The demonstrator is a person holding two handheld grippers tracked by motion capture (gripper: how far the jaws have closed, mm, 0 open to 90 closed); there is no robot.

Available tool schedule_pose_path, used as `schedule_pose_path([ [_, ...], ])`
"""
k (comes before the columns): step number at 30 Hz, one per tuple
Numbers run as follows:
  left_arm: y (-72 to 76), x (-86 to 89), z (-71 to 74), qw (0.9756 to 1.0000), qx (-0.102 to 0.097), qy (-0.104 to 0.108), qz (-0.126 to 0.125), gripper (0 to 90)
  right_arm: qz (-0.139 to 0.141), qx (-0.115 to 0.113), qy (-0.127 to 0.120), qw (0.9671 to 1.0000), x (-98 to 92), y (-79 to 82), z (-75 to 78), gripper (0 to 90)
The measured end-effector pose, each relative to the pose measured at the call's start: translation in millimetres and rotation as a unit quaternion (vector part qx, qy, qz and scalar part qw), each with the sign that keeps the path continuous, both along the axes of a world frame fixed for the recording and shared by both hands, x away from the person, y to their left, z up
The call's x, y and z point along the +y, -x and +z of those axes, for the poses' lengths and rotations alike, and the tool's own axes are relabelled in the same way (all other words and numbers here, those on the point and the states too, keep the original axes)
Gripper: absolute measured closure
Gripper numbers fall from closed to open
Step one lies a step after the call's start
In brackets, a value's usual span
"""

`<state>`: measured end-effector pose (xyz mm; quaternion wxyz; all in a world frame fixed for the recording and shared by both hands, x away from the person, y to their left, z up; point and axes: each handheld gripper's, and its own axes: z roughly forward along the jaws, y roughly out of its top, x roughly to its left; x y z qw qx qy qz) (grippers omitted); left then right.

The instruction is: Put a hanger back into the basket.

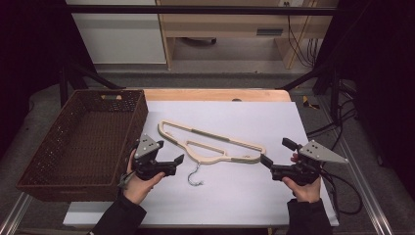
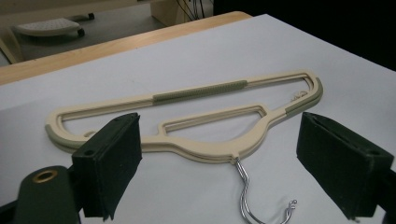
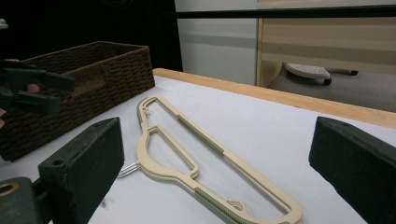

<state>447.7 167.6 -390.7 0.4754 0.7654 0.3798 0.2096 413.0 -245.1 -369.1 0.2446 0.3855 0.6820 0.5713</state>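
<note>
A cream plastic hanger (image 1: pixel 211 145) with grey-green grip strips lies flat on the white sheet, its metal hook (image 1: pixel 195 176) pointing toward the person. In the left gripper view the hanger (image 2: pixel 205 147) looks like two stacked. My left gripper (image 1: pixel 172 152) is open just left of the hanger, jaws wide and facing its hook side (image 2: pixel 219 140), with nothing pressed between the pads. My right gripper (image 1: pixel 275 152) is open at the hanger's right end; its jaws frame the hanger (image 3: pixel 163 168) from farther off (image 3: pixel 219 140).
An empty brown wicker basket (image 1: pixel 139 117) stands at the table's left, close behind the left hand. The white sheet (image 1: pixel 244 196) covers the table, with a wooden edge (image 1: pixel 215 94) at the far side. Cables trail on the floor at the right.
</note>
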Motion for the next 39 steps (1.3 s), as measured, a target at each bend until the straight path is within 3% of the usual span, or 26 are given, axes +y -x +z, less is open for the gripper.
schedule_pose_path([
  [9, -11.2, -29.0, -21.8, 0.9995, 0.026, -0.017, -0.008, 19.3, 0.002, 0.000, 0.001, 1.0000, 0.1, -0.3, -0.2, 3.8],
  [17, -19.4, -52.4, -47.5, 0.9968, 0.052, -0.060, -0.002, 29.8, 0.004, 0.001, 0.002, 1.0000, 0.3, -0.7, -0.6, 3.9],
  [20, -20.8, -57.4, -54.3, 0.9961, 0.057, -0.067, -0.001, 35.1, 0.003, -0.001, 0.002, 1.0000, 0.8, -1.3, -1.2, 3.9],
  [26, -24.8, -63.4, -71.3, 0.9940, 0.085, -0.068, 0.005, 48.0, 0.005, 0.003, 0.003, 1.0000, 1.5, -1.3, -1.7, 3.9],
  [32, -24.2, -70.9, -78.1, 0.9928, 0.090, -0.079, 0.004, 61.0, 0.006, 0.002, 0.003, 1.0000, 2.6, -2.1, -2.6, 3.9],
  [39, -25.6, -71.8, -80.4, 0.9925, 0.100, -0.069, 0.015, 75.9, 0.006, 0.003, 0.004, 1.0000, 2.5, -2.1, -2.7, 3.9],
])
